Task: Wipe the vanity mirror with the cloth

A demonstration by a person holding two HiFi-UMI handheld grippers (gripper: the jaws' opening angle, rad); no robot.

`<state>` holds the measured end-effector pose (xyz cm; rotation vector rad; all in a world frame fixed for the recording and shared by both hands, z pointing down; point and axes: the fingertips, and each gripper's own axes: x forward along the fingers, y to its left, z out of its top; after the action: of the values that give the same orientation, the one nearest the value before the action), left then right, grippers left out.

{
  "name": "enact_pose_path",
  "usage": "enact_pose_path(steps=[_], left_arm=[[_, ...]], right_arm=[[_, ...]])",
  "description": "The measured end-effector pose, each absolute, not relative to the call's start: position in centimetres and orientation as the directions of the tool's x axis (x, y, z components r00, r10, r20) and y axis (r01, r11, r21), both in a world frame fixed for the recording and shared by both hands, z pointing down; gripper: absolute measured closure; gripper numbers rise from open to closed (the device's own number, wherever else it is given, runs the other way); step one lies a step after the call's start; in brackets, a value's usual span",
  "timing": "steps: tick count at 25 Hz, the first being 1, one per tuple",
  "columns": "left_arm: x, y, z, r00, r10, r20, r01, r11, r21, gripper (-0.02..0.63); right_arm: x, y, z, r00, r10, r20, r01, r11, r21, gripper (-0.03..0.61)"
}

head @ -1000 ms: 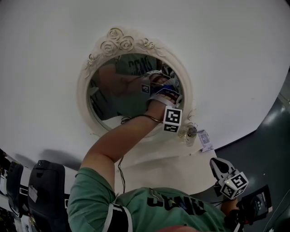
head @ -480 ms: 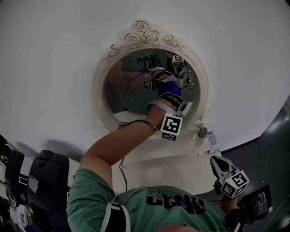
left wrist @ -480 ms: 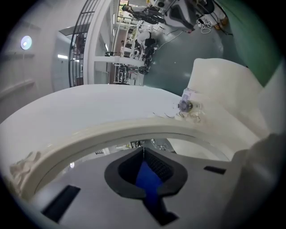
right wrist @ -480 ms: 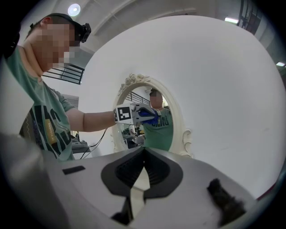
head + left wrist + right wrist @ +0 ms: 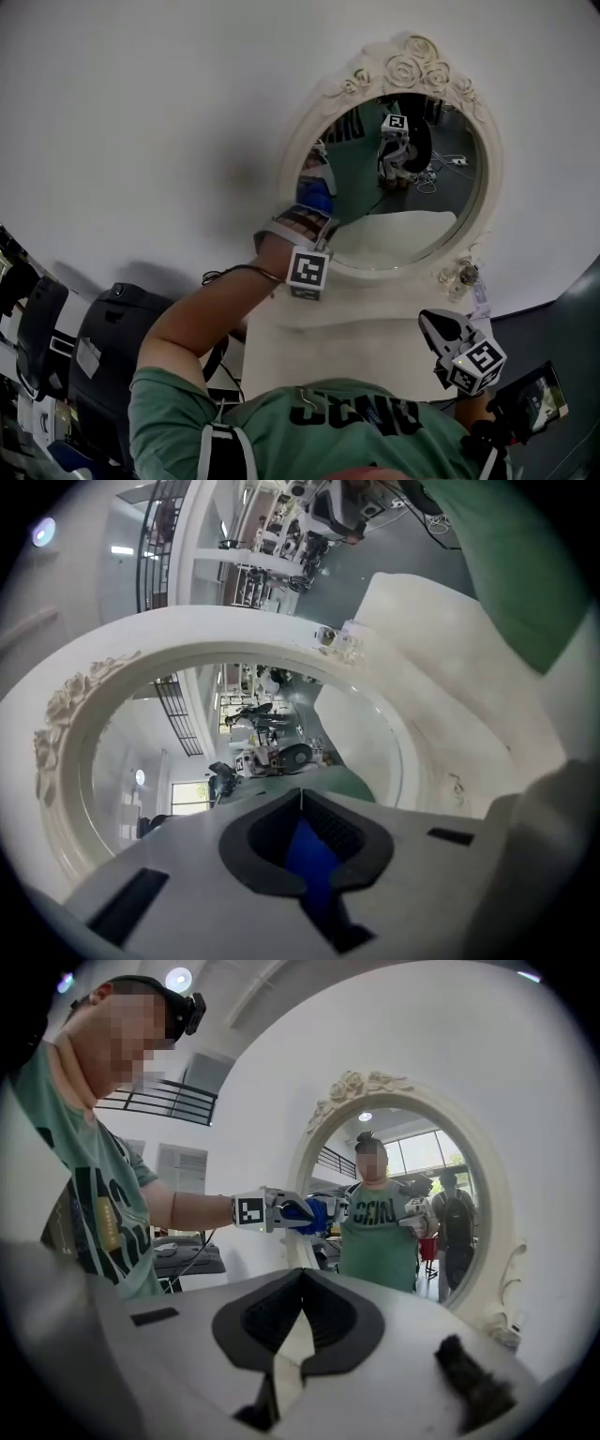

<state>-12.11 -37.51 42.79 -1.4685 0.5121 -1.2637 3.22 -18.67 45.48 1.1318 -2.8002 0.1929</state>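
Observation:
An oval vanity mirror [image 5: 412,187] in a cream frame carved with roses [image 5: 410,58] stands against the white wall. My left gripper [image 5: 314,194] is at the glass's left edge, shut on a blue cloth [image 5: 319,201] that lies against the mirror. In the left gripper view the cloth [image 5: 309,855] shows between the closed jaws, with the frame [image 5: 187,639] curving ahead. My right gripper [image 5: 437,326] hangs low at the right, away from the mirror, shut on nothing. From the right gripper view I see the mirror [image 5: 412,1204], the left gripper [image 5: 286,1211] and the cloth [image 5: 316,1214].
The white vanity top [image 5: 328,352] lies below the mirror. A small bottle [image 5: 466,274] stands by the frame's lower right. Black cases [image 5: 112,347] sit at the left. Dark floor [image 5: 562,319] and a dark device [image 5: 534,398] are at the right.
The left gripper has carried the cloth across the glass from its right part to its left edge. The mirror now sits further right in the head view. The right gripper has hardly shifted.

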Motion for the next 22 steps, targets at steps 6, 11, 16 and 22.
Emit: enact_pose_path(steps=[6, 11, 16, 22], left_arm=[[-14.8, -38.1, 46.5, 0.276, -0.826, 0.491, 0.365, -0.383, -0.849, 0.597], [-12.2, -39.8, 48.1, 0.269, -0.823, 0.499, 0.375, -0.388, -0.842, 0.598], [-5.5, -41.0, 49.7, 0.300, -0.795, 0.528, 0.389, -0.403, -0.829, 0.597], [6.9, -40.6, 50.9, 0.396, -0.738, 0.546, 0.438, -0.372, -0.819, 0.597]], right_arm=[[0.8, -18.3, 45.8, -0.725, -0.671, 0.155, -0.687, 0.722, -0.087, 0.566], [3.5, -18.0, 46.3, -0.698, -0.694, 0.178, -0.714, 0.694, -0.092, 0.566], [9.6, -17.1, 47.0, -0.639, -0.745, 0.192, -0.769, 0.630, -0.109, 0.566], [17.9, -16.0, 47.5, -0.558, -0.806, 0.196, -0.830, 0.544, -0.127, 0.566]])
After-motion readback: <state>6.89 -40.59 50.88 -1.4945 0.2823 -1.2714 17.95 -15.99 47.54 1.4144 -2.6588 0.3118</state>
